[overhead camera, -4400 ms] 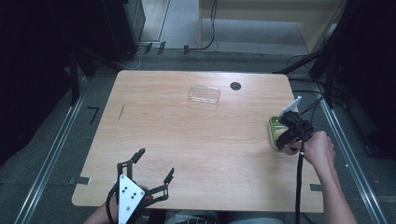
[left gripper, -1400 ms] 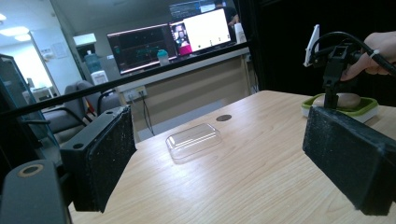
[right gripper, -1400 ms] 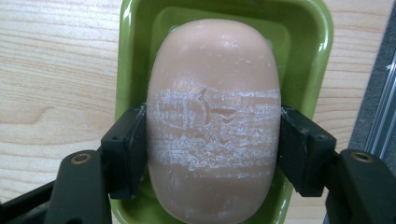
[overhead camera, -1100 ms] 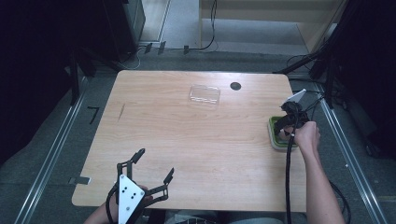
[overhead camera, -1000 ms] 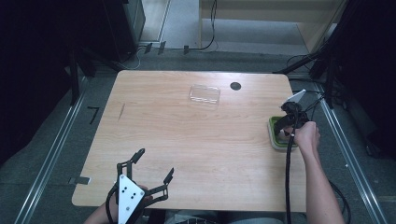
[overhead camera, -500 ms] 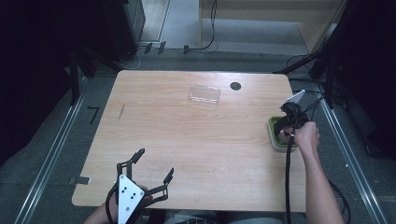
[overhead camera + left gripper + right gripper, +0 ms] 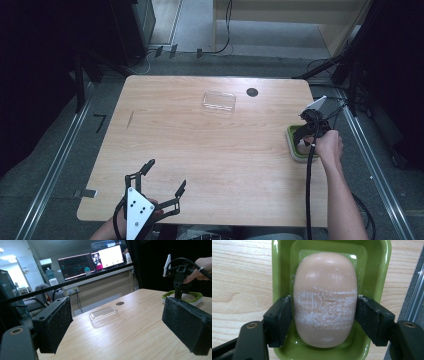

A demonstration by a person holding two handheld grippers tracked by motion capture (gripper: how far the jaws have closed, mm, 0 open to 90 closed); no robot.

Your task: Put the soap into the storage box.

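One soap bar [image 7: 325,300] lies in its green dish [image 7: 282,265] at the counter's [image 7: 200,145] right edge, long axis running away from my right claw [image 7: 325,315], whose jaws, just easing, flank its sides; my left claw [image 7: 120,325] gapes, far off.

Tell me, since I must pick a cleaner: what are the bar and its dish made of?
The bar looks like soap: waxy peach, matte, with white scuffs. The dish looks like glossy green plastic, hard and smoothly moulded, though glazed ceramic can't be ruled out.
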